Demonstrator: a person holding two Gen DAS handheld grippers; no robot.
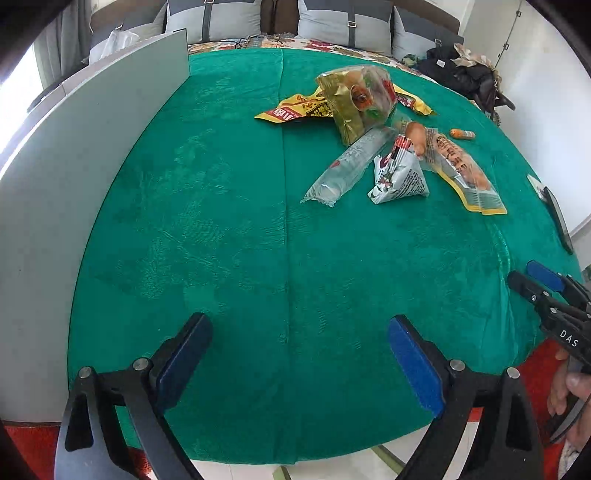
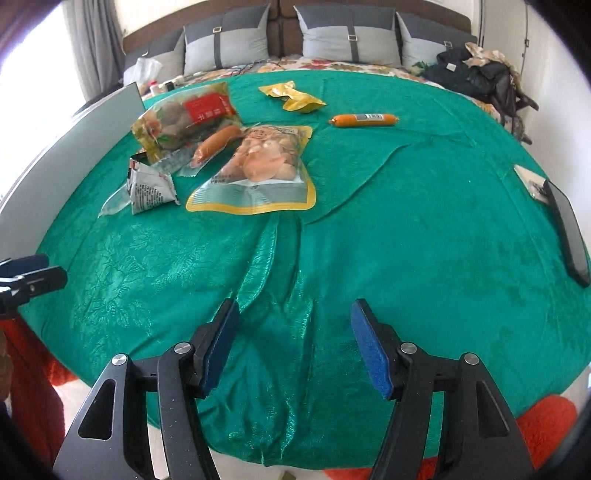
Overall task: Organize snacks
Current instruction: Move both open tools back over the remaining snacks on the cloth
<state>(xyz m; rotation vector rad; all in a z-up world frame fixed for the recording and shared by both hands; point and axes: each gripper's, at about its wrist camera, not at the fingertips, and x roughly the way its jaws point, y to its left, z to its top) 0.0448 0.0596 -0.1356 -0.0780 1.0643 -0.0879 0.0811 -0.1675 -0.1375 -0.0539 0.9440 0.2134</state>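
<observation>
Several snack packs lie in a loose pile on the green cloth. A big yellow-rimmed chicken pack, a green and clear pack, a white triangular pack, a sausage, a yellow wrapper and a lone orange sausage stick show in the right wrist view. The left wrist view shows the same pile far ahead to the right, with a long clear pack. My left gripper is open and empty above the near cloth. My right gripper is open and empty, also near the front edge.
A grey upright board borders the cloth's left side. A dark phone or tablet lies at the right edge. Grey pillows and dark clothes lie beyond. The cloth has folds in the middle. Red rug below.
</observation>
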